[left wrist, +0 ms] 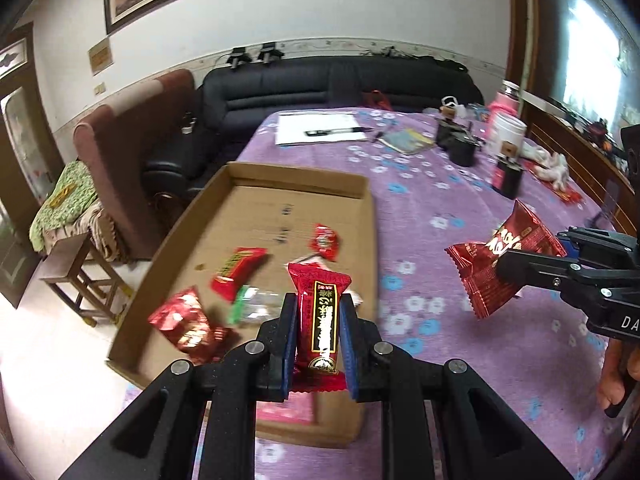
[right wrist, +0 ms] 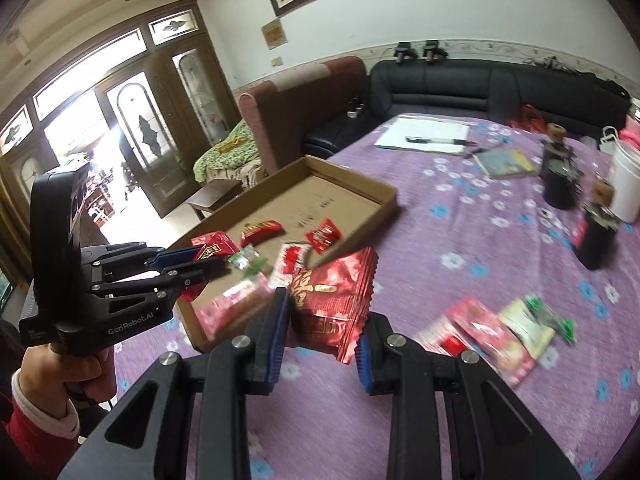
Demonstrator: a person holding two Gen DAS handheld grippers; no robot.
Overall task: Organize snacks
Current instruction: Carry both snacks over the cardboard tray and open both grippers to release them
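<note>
**Carrying two red packets toward the half-filled tray**

Holding one snack apiece, both grippers are hanging above the purple flowered tablecloth (left wrist: 440,208). The left gripper (left wrist: 319,334) is clamped on a narrow red bar packet (left wrist: 320,320), its blue pads pressing the packet's long sides, and it is hovering over the near end of the cardboard tray (left wrist: 248,176). The right gripper (right wrist: 322,334) is gripping a larger, crinkly red packet (right wrist: 334,304) just right of the tray's near corner; in its own view the jaws are standing fairly wide, with the left pad pressed on the wrapper and the right one at its lower edge, so the hold is looking loose. From the left wrist view the same packet is showing pinched at one side and hanging clear of the cloth.

Several snacks are already lying inside the tray: a small red candy (left wrist: 324,242), a red bar (left wrist: 236,270), a green-ended clear wrapper (left wrist: 252,306) and a shiny red pouch (left wrist: 188,326).

A few packets (right wrist: 496,330) are still waiting on the cloth to the right, near the person, among them pink-red ones and a pale one with green ends. Judging from this, the sorting is probably about halfway along: two pieces are in transit, and the loose pile is still needing to be collected. Blur is making the exact count uncertain.
</note>
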